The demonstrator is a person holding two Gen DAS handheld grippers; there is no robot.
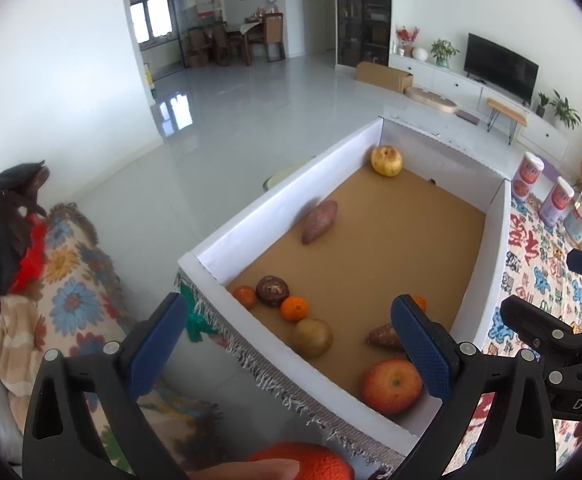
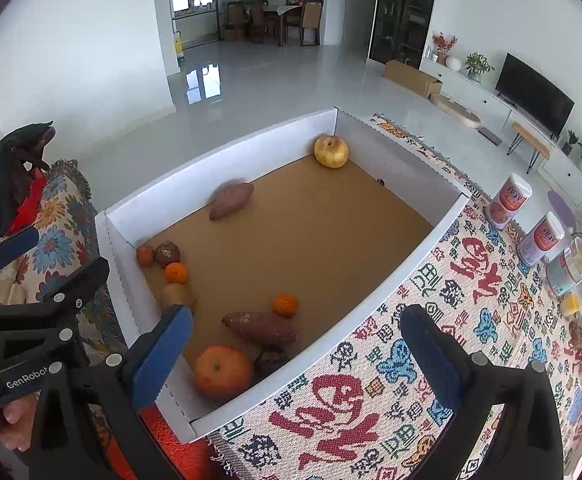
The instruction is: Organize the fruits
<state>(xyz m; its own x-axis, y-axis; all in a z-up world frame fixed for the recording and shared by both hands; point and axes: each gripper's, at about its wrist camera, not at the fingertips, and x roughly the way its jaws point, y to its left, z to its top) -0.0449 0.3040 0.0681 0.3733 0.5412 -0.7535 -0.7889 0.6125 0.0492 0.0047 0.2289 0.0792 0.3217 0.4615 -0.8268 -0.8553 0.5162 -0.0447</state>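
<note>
Fruit lies scattered in the white cardboard box (image 2: 431, 222): a yellow apple (image 2: 331, 151) in the far corner, a red apple (image 2: 223, 372) at the near end touching a sweet potato (image 2: 259, 327), and tangerines (image 2: 176, 273) along the left wall. Both the left gripper (image 1: 291, 344) and the right gripper (image 2: 295, 356) hover with jaws spread wide and empty, the right one over the patterned cloth (image 2: 471, 320) outside the box. Round fruit could roll off under a glancing pinch, and the crowded near cluster invites nudging a neighbour or catching the box wall.

"GenRobot" reads on the left claw (image 2: 15, 248); "DAS" on the right claw (image 1: 539, 280).
</note>
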